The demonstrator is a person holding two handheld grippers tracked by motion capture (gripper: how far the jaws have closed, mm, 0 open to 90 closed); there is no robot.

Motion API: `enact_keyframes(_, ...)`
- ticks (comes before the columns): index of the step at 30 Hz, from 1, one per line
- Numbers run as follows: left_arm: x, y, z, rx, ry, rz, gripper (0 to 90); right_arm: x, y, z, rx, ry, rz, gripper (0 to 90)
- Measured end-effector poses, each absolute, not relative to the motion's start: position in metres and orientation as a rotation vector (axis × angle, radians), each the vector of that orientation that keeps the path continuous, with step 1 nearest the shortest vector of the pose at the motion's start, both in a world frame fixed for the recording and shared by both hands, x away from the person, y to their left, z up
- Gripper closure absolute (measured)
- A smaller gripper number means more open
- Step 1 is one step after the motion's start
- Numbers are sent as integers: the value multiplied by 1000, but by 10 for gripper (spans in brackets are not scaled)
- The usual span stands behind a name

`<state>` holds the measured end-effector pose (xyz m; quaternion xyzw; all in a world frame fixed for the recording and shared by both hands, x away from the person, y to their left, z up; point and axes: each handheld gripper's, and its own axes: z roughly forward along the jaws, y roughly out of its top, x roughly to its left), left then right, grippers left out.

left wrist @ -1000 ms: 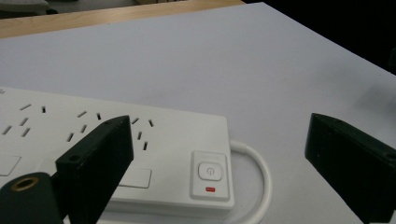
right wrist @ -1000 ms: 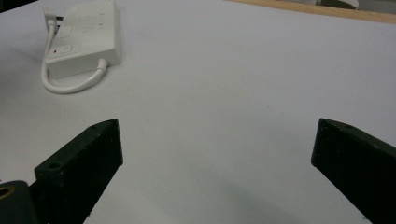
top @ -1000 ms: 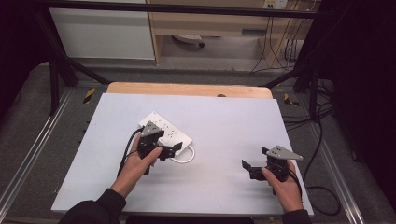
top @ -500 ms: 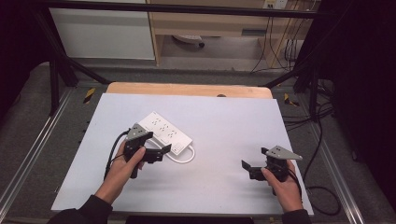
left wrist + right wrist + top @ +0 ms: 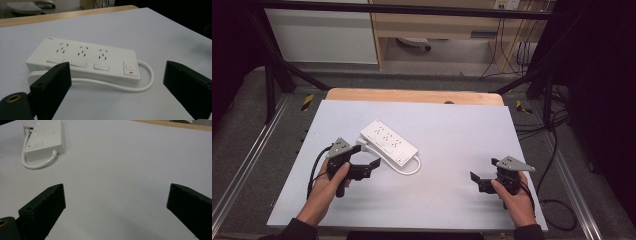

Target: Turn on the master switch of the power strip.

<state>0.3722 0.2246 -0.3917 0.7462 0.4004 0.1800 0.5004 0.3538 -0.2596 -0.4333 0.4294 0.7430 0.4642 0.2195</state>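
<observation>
1. At left of the high view: left claw [image 5: 371, 165] wide open, holding nothing, low over the white counter [image 5: 452, 130], just short of the power strip [image 5: 388, 142].
2. Left of centre in the same view: power strip lying flat and diagonal, its short white cable [image 5: 407, 169] looped round the lower end and running back along the near side to the plug [image 5: 37, 75], which in the left gripper view sits at lower left, partly behind the near jaw.
3. Likely trouble here: closing on the cable rather than the plug, judged from how close the two lie; a pull on the loop would probably drag or swing the whole strip.
4. Also possible: a jaw nudging the strip's side, sliding it across the smooth counter and off line.
5. Near the strip's lower end: power switch [image 5: 130, 67] with a red mark beneath; a stray press could toggle it.
6. At lower right of the high view: right claw [image 5: 476, 181] likewise wide open and empty, well apart from the strip; too far off to steady the strip if it shifts.
</observation>
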Motion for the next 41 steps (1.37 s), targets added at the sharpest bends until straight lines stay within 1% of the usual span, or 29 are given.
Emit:
enact_keyframes(4, 365, 236, -393, 1790, 979, 473, 81, 354, -260, -434, 1191, 2056, 1283, 25)
enact_keyframes(19, 342, 277, -398, 1726, 1033, 504, 81, 354, -258, -435, 1190, 2055, 1279, 25)
enact_keyframes(30, 331, 308, -410, 1674, 1091, 559, 83, 355, -258, -436, 1192, 2053, 1266, 25)
enact_keyframes(41, 326, 315, -426, 1688, 1132, 564, 86, 362, -257, -445, 1224, 2059, 1201, 26)
